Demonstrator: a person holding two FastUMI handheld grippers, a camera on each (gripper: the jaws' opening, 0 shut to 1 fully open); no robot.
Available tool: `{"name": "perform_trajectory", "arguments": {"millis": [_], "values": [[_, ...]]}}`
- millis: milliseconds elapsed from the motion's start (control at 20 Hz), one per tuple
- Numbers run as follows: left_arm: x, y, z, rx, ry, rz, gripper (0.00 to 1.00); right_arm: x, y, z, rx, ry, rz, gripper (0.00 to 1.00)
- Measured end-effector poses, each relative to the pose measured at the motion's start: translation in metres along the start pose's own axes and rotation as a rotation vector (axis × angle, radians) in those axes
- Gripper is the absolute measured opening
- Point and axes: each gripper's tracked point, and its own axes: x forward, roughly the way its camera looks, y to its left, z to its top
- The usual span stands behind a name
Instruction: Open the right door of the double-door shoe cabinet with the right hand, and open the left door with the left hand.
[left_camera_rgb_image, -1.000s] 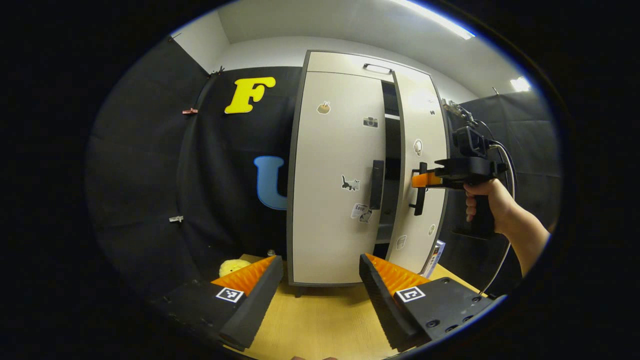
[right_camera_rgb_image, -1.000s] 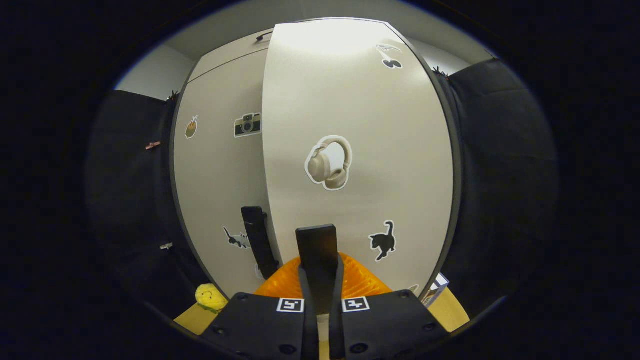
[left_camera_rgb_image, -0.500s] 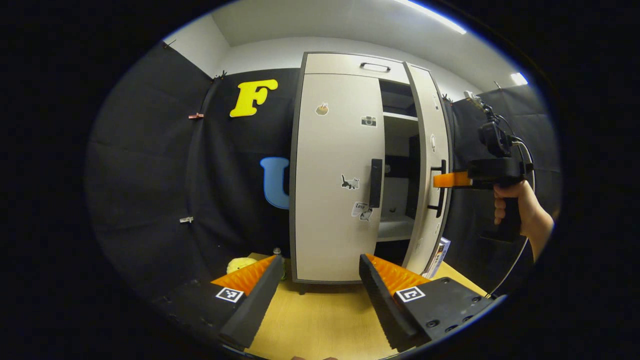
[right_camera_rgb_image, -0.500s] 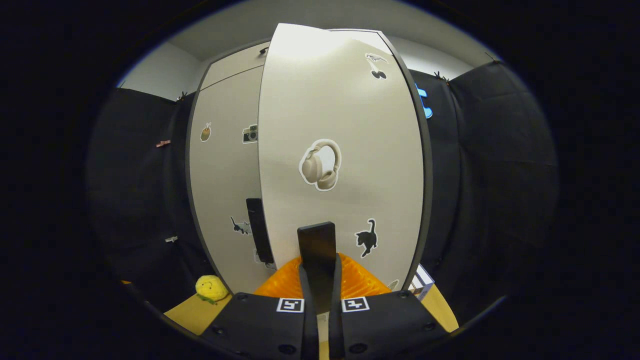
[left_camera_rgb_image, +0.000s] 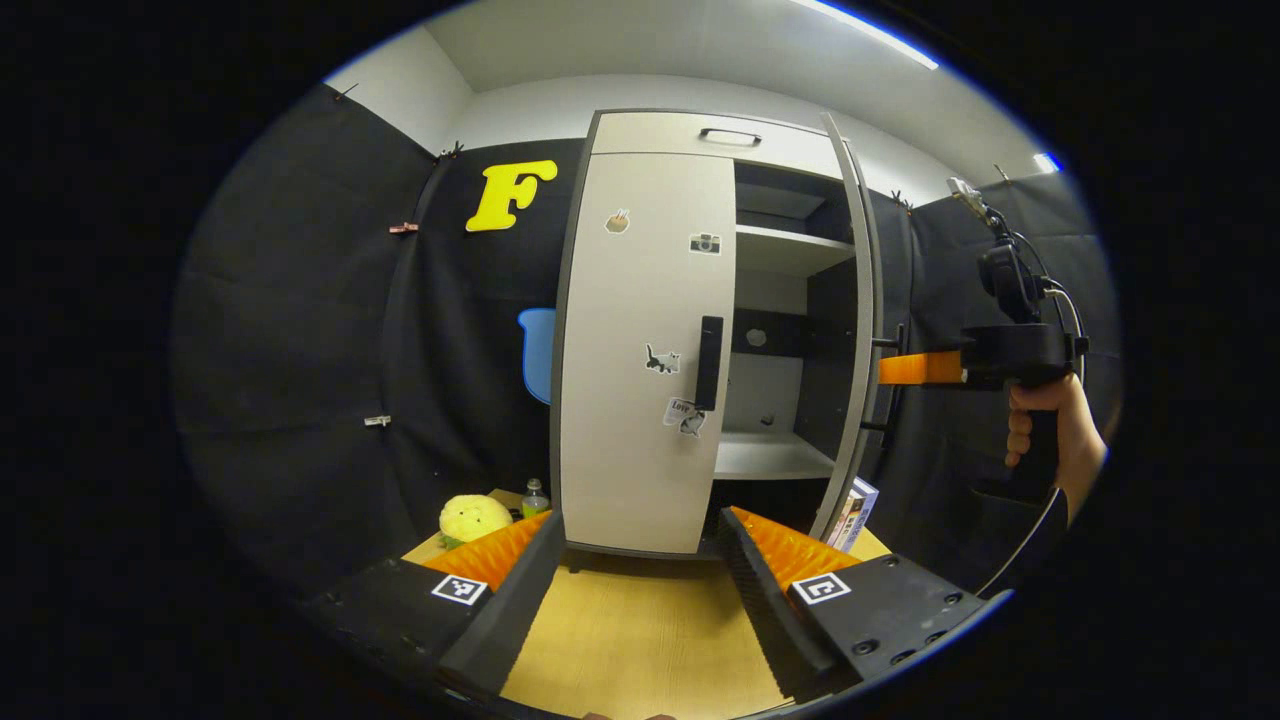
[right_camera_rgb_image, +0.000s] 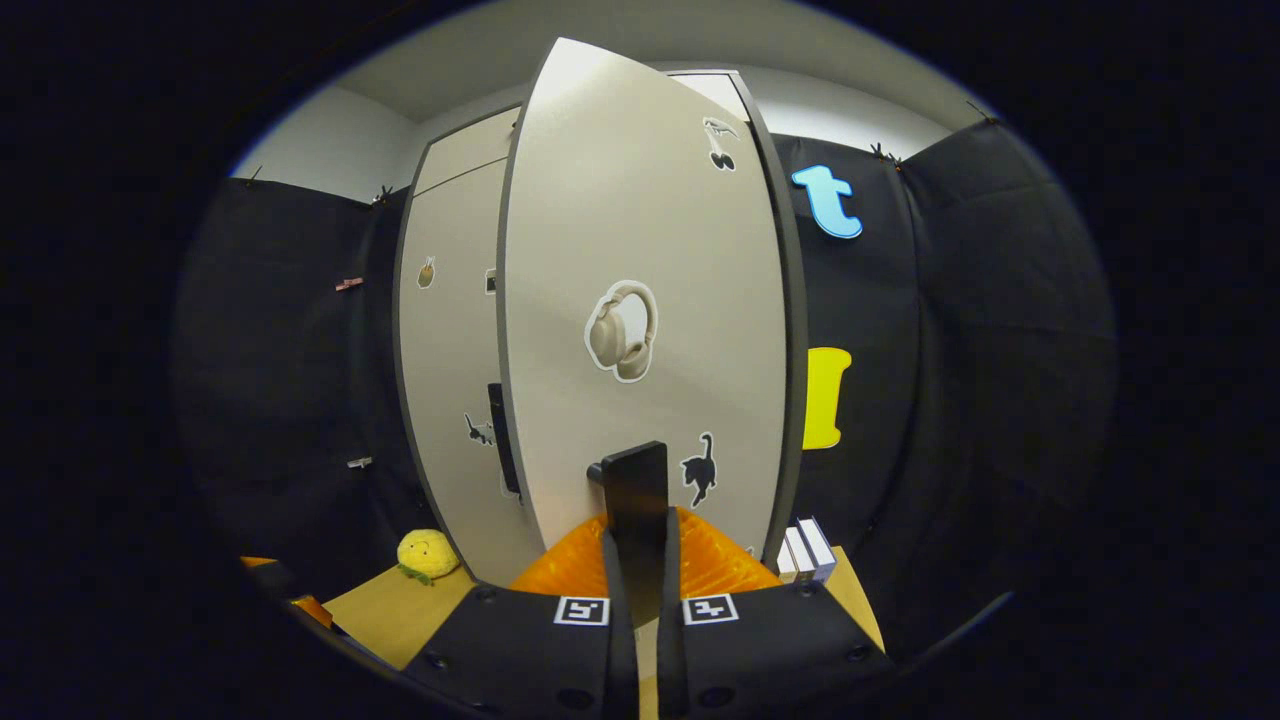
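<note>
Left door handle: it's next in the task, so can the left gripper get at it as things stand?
Probably yes. The left gripper is open, and the left door handle stands ahead with nothing between them.

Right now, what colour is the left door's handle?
Black handle, clearest in the left gripper view.

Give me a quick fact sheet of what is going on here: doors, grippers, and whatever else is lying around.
right door: swung wide open, shelves visible behind it
right door handle: clamped in the right gripper, jaws shut on it
left door: closed
left door handle: untouched
left gripper: jaws open, holding nothing, facing the left door from a distance
cabinet inside: shelves look bare
yellow plush toy: on the wooden table, left of the cabinet
small bottle: beside the plush toy
boxes: standing at the cabinet's right foot
</note>
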Motion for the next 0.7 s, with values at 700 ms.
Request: {"name": "perform_trajectory", "arguments": {"millis": [700], "values": [[-0.015, -0.034, -0.007, -0.004, 0.002, -0.014, 0.95, -0.035, -0.103, 0.003, -0.080, -0.009, -0.228, 0.10]]}}
